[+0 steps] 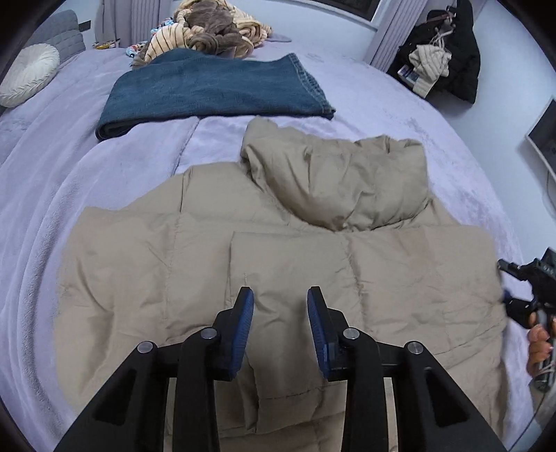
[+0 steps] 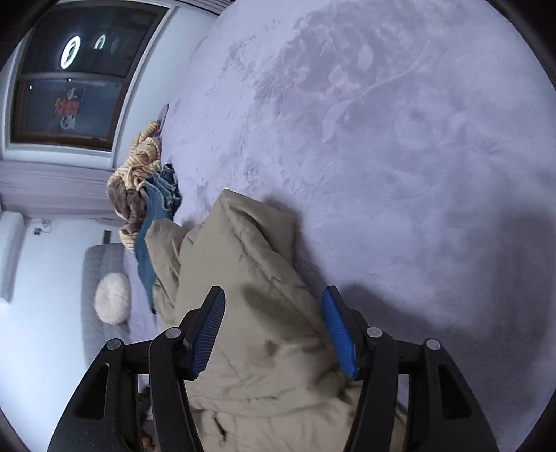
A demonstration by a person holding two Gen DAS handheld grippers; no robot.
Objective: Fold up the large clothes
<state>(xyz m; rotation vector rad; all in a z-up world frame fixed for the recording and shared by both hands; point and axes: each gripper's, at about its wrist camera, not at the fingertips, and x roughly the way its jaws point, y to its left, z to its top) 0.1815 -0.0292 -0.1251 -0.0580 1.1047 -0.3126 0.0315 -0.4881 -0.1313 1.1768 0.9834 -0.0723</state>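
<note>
A beige puffer jacket [image 1: 278, 250] lies spread on the lilac bed [image 1: 87, 167], its hood [image 1: 340, 180] toward the far side. My left gripper [image 1: 280, 295] is open and hovers over the jacket's lower middle, holding nothing. My right gripper [image 2: 272, 295] is open, turned on its side, with its jaws either side of the jacket's right edge [image 2: 264, 313]. The right gripper also shows in the left wrist view [image 1: 528, 295] at the jacket's right edge, held by a hand.
Folded blue jeans [image 1: 215, 90] lie beyond the jacket. A heap of brown and striped clothes [image 1: 215, 31] sits at the far side. A round white cushion [image 1: 27, 76] lies far left. Dark clothes [image 1: 448, 52] hang far right. A window [image 2: 76, 73] shows in the right wrist view.
</note>
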